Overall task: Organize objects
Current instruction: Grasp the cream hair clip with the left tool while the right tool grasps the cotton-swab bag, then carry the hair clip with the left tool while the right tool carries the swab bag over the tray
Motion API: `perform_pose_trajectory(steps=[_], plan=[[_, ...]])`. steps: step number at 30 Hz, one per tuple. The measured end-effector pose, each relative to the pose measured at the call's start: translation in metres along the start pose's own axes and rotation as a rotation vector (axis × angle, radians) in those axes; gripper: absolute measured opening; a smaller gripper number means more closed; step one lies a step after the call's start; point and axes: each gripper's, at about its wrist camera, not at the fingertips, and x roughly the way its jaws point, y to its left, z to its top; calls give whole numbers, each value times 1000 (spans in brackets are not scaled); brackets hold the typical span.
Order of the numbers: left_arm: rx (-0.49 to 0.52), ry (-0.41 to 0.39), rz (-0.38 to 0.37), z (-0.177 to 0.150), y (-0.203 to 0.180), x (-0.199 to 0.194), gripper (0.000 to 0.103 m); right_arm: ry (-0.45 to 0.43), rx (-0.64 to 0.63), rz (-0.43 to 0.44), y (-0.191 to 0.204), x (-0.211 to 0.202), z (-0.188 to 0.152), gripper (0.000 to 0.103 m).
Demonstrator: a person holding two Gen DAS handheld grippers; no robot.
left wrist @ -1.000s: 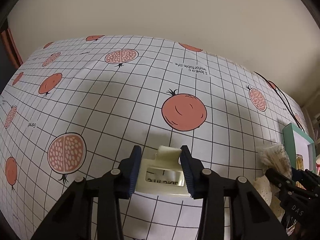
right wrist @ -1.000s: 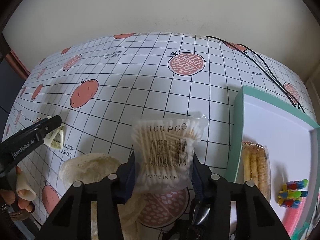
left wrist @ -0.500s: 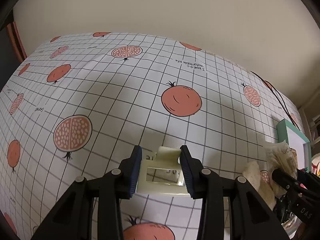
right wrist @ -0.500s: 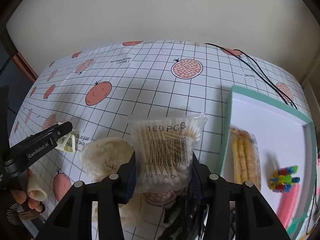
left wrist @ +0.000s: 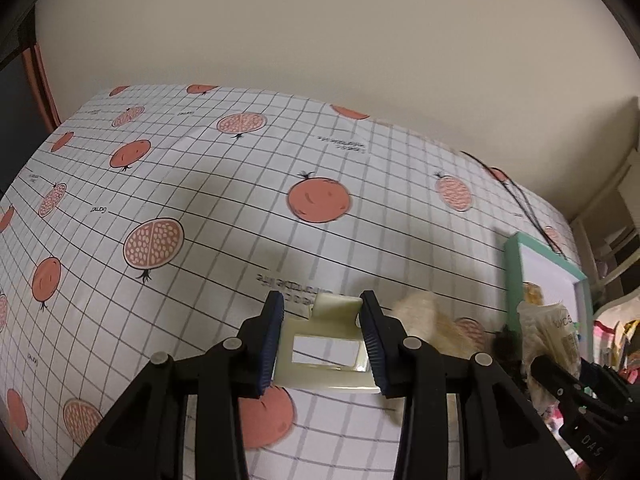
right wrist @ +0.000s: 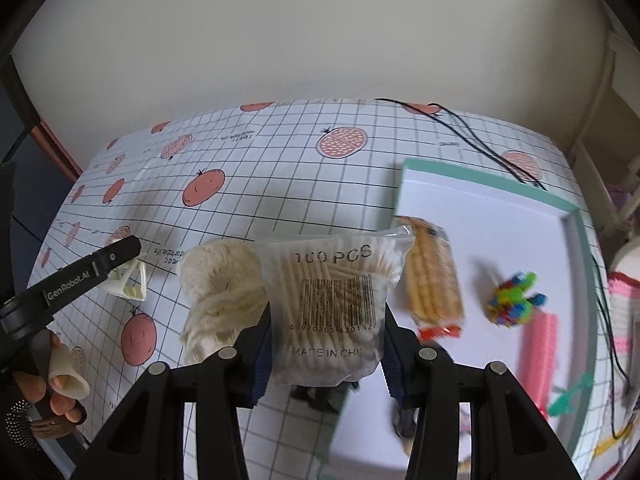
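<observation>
- Gripping a cream plastic hair clip (left wrist: 326,346) with a rectangular window through its body, the left claw (left wrist: 323,344) has its blue ribbed pads pressed against the clip's two sides, above the grid-patterned desk cloth printed with orange pomegranates (left wrist: 224,208).
- The right claw (right wrist: 326,344) is closed on a clear plastic bag of cotton swabs (right wrist: 332,296), printed "100 PCS" above a barcode; the bag stands upright between the pads.
- A fluffy cream puff-like item (right wrist: 218,292) lies on the desk at 9 o'clock of the bag; its material is hard to make out.
- A mint-rimmed white tray (right wrist: 480,216) sits at 3 o'clock of the bag, holding a clear packet of biscuits (right wrist: 434,276), a multicoloured block toy (right wrist: 514,300) and a pink ribbed strip (right wrist: 540,350), all smeared by motion blur.
- A dark object under the bag, at 6 o'clock, is mostly hidden by the claw.
- The tray's near corner is cut off by the frame edge.
- A hand (right wrist: 52,384) holds the left claw's handle, one finger wearing a pale cot.
</observation>
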Motion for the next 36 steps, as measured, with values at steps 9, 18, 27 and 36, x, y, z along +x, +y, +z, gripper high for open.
perform_pose_trajectory(steps=[9,18,27,36], plan=[[36,-6,-39,-18,-39,-29,40,-34,46,12,-24,-28,-21,49],[92,7,-91,-38,-86,-44,40,-46,104,5,-56,-36,-38,49],[161,25,-124,-51,-126,-47,40,-41,163,-10,-86,-31,-45,49],[239,37,-169,-61,-169,-44,40,-64,215,-40,-115,-34,-50,49]])
